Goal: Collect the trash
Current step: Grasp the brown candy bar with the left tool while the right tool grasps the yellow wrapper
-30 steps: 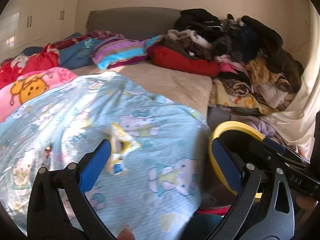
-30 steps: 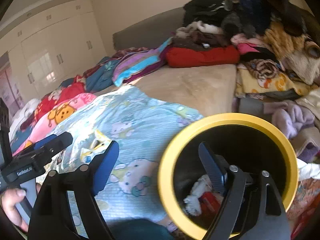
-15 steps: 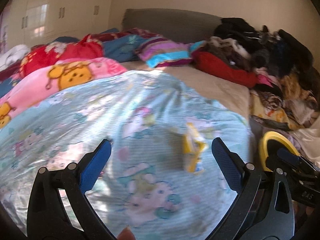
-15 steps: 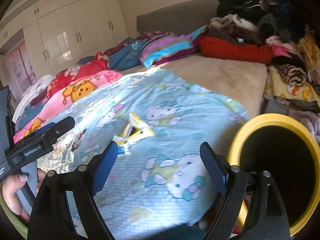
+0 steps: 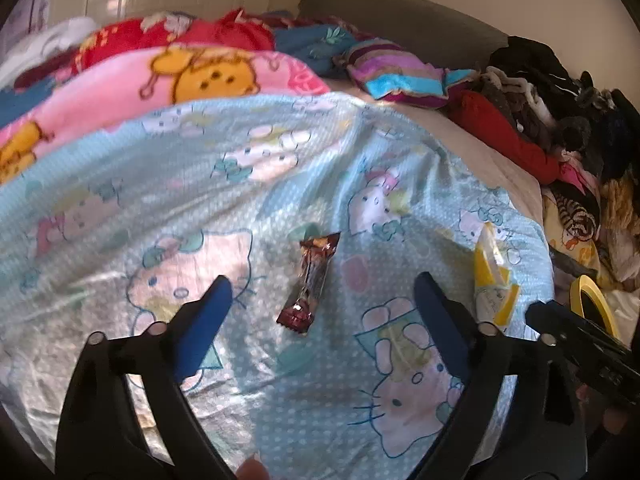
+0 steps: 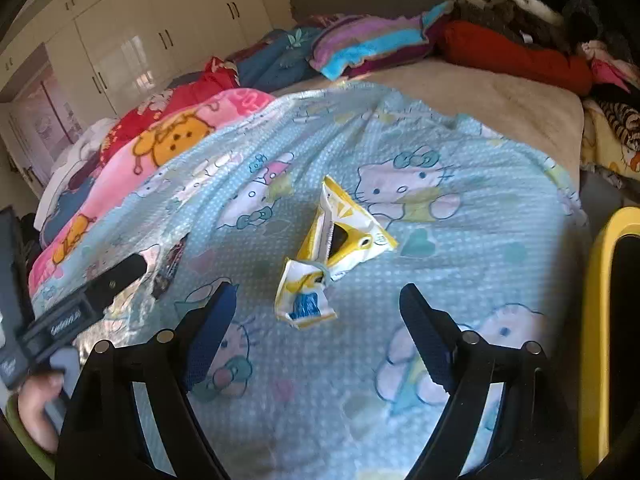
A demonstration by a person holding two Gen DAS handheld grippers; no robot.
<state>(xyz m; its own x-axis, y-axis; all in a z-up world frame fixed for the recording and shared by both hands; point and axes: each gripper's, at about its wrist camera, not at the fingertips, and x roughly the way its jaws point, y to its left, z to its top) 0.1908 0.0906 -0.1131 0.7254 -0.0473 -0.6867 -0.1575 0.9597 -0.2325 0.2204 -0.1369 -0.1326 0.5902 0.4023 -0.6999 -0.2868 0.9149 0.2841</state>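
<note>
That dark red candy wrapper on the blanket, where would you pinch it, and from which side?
Probably mid-length, from above. The dark red wrapper lies flat on the blue blanket, long and narrow, pointing away between the open left gripper fingers. Closing across its narrow width suits them; the crimped ends look flimsier.

A home bedroom: bed [image 6: 500, 92] with cartoon blankets [image 5: 200, 76], wardrobe doors [image 6: 160, 40], piled clothes [image 5: 560, 92]

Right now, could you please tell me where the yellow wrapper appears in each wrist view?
Left wrist: the yellow wrapper lies right of centre on the blue cartoon blanket, outside the open left tongs.
Right wrist: it lies at centre, just ahead of the open right tongs.
Shared landmark: the yellow-rimmed bin at the right edge.
</note>
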